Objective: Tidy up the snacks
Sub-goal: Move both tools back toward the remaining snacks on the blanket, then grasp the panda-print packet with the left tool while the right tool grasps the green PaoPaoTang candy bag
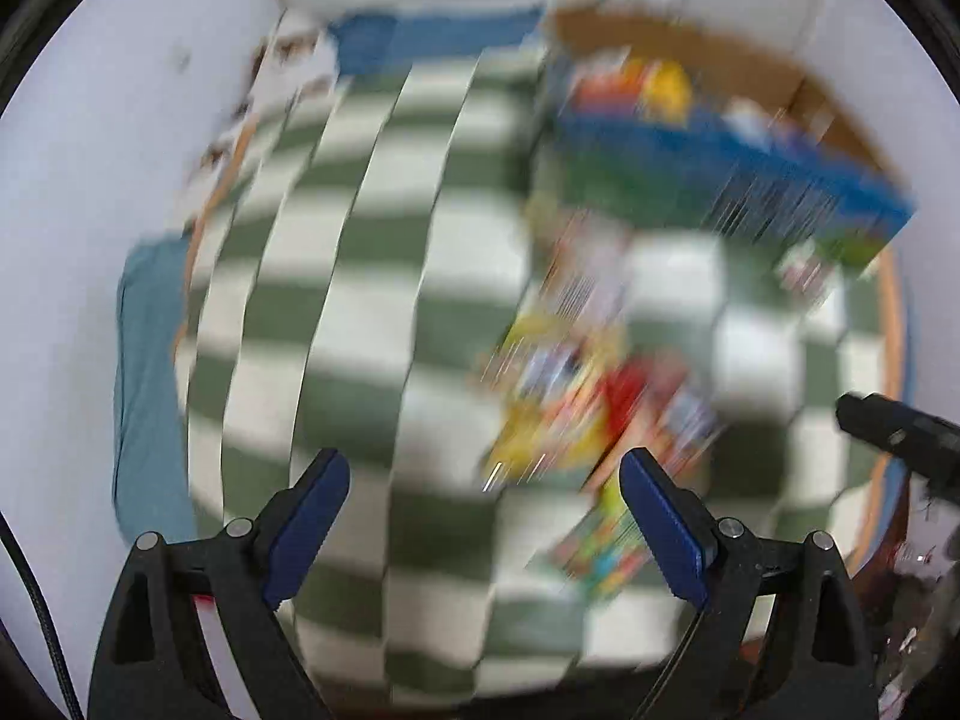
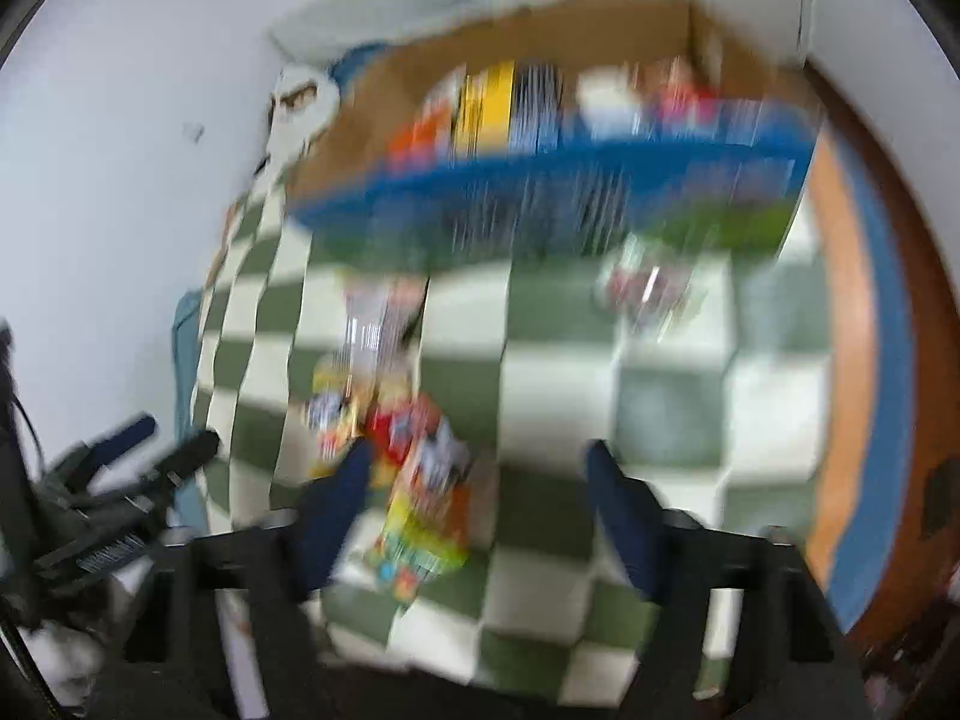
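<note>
Two grippers hang over a green-and-white checked cloth (image 1: 360, 300), both pictures badly smeared. The left gripper (image 1: 485, 483) has its blue fingers (image 1: 312, 516) spread wide with only cloth between them; nothing is held. Just past its right finger lies a heap of snack packets (image 1: 588, 414), yellow, red and many-coloured, too blurred to tell apart.

The right gripper (image 2: 477, 471) stands partly open, its jaws apart. The same snack packets (image 2: 414, 480) lie on the cloth between its fingers (image 2: 336, 510), close against the left one; whether the pads touch them I cannot tell, and no grip shows.

Farther off, a blue box (image 2: 558, 186) sits on the cloth, with more packets standing inside it and brown cardboard (image 2: 540, 42) behind. One small packet (image 2: 651, 285) lies on the cloth just before the box. White wall (image 1: 90, 210) runs along the left.
</note>
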Available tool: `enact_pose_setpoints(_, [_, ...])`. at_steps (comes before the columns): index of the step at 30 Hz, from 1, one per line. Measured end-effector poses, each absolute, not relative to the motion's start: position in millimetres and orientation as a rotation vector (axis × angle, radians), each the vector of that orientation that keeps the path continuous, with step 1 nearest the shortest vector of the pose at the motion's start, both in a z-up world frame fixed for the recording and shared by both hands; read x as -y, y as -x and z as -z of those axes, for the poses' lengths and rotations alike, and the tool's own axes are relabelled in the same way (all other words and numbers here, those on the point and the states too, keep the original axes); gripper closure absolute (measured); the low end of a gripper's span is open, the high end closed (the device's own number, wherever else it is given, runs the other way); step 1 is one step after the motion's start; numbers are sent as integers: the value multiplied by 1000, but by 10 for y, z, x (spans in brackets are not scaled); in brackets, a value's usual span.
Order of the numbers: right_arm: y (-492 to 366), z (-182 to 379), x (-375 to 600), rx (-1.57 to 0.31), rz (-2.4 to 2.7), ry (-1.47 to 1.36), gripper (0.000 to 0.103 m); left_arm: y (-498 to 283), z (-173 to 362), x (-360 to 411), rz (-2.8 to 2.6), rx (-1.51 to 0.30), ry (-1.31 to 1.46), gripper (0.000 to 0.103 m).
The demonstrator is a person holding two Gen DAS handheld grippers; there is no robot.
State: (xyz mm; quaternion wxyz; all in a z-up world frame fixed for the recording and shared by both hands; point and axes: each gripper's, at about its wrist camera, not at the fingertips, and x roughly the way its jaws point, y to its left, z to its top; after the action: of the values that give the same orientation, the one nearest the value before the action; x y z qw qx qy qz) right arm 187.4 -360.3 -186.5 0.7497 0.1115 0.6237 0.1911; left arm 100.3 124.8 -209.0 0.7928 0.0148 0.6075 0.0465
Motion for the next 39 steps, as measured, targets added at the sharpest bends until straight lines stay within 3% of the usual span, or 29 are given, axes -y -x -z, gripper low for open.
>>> enact_pose_setpoints(6, [-1415, 2830, 3192, -1626, -437, -501, 32, -573, 2743, -1581, -188, -1445, -25, 11])
enact_pose_setpoints(11, [-1275, 3315, 2824, -1687, -355, -534, 28, -531, 2814, -1692, -213, -1460, -7, 11])
enact_pose_setpoints(14, [-1226, 3457, 2677, -1694, -321, -516, 33, -606, 2746, -1690, -202, -1452, 14, 11])
enact_pose_setpoints(16, [-1153, 3462, 2605, -1678, -304, -426, 42, -688, 2696, -1669, -178, -1440, 43, 11])
enact_pose_setpoints(19, [-1015, 3392, 2555, -1627, -337, -297, 44, -893, 2624, -1567, -131, -1436, 95, 11])
enact_pose_setpoints(30, [-975, 3142, 3356, -1543, -196, -66, 45, -1768, 2923, -1117, -8, -1492, 144, 11])
enact_pose_setpoints(32, [-1052, 3118, 3494, -1525, -163, -21, 45, -1839, 3011, -1066, -4, -1494, 114, 16])
enact_pose_setpoints(33, [-1088, 3116, 3543, -1520, -154, -10, 45, -1855, 3042, -1056, -6, -1495, 105, 30])
enact_pose_setpoints(35, [-1158, 3157, 3593, -1545, -169, -17, 44, -1844, 3113, -1086, 5, -1503, 113, 43])
enact_pose_setpoints(39, [-1182, 3158, 3646, -1557, -192, -35, 36, -1718, 3178, -1177, -7, -1511, 88, 52])
